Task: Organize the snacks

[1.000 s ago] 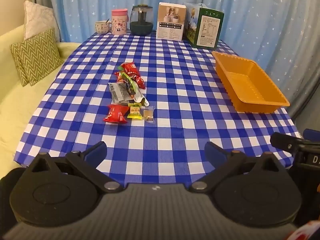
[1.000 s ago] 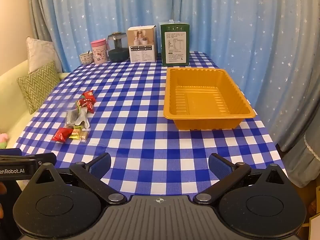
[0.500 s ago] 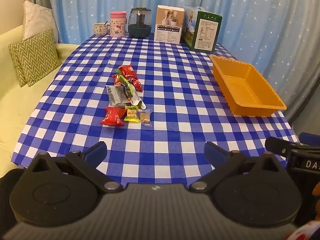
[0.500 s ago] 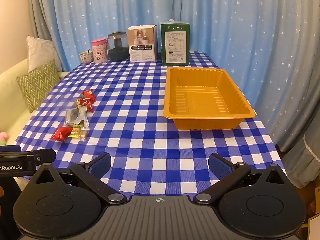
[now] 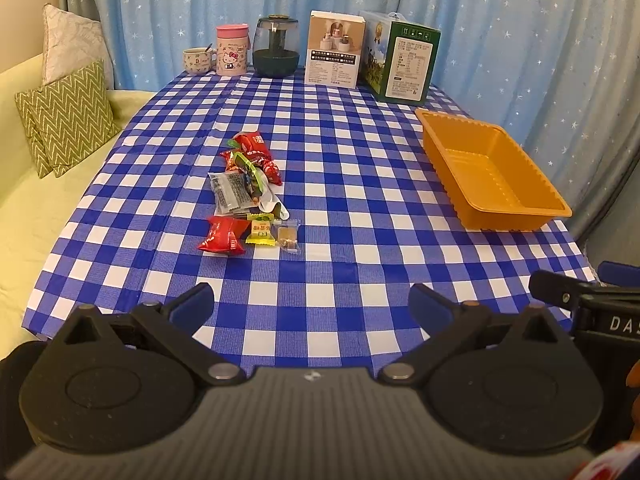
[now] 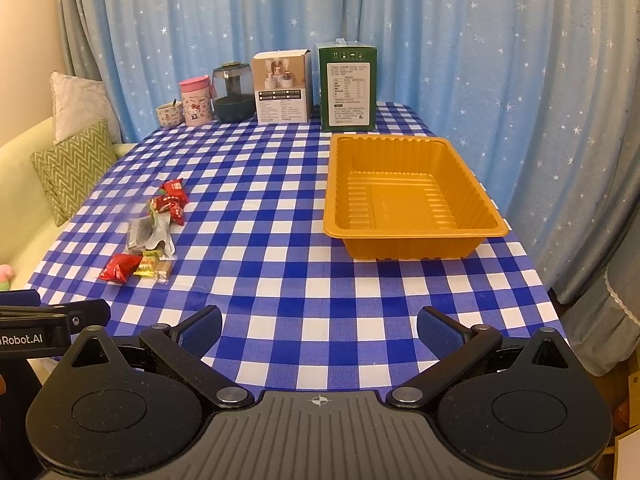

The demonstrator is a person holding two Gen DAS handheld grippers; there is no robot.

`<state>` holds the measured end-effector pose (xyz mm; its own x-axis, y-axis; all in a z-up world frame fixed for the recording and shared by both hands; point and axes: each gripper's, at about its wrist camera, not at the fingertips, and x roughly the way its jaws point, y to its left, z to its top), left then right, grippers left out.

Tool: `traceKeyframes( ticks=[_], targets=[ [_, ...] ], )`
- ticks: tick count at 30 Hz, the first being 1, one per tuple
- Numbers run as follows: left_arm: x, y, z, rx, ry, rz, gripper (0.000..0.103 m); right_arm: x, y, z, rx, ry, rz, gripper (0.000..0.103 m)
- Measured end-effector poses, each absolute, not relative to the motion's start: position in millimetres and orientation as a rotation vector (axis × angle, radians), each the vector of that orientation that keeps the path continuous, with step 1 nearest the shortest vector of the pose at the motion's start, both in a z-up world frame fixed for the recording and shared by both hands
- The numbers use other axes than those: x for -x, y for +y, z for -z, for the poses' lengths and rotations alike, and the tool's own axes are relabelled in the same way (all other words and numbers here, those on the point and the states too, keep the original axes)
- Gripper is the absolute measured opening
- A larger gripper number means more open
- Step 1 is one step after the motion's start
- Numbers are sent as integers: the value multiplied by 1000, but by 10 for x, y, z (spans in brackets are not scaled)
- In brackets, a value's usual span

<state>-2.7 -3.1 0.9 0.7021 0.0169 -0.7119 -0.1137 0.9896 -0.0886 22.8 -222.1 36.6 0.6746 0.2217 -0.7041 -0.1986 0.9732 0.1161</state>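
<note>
Both grippers are held low at the near edge of the checked table point(image 6: 280, 184), aimed across it. The left gripper point(image 5: 310, 306) is spread wide with nothing between its fingers; the right gripper point(image 6: 320, 326) likewise. The snack pile point(image 5: 248, 192) is strung out away from the camera, left of centre. The orange tray point(image 6: 412, 204) is seen empty at the right, long axis running away

light: warm, dim indoor | shadows: soft | focus: sharp | edges: fisheye bend, dark corners
</note>
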Motion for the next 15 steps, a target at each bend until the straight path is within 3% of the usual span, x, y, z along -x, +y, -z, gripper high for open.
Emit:
traceKeyframes(
  ticks=[15],
  targets=[
    [19,-39,-12,125,791,-73,103,-242,-2235,-366,-31,794,-234,103]
  ],
)
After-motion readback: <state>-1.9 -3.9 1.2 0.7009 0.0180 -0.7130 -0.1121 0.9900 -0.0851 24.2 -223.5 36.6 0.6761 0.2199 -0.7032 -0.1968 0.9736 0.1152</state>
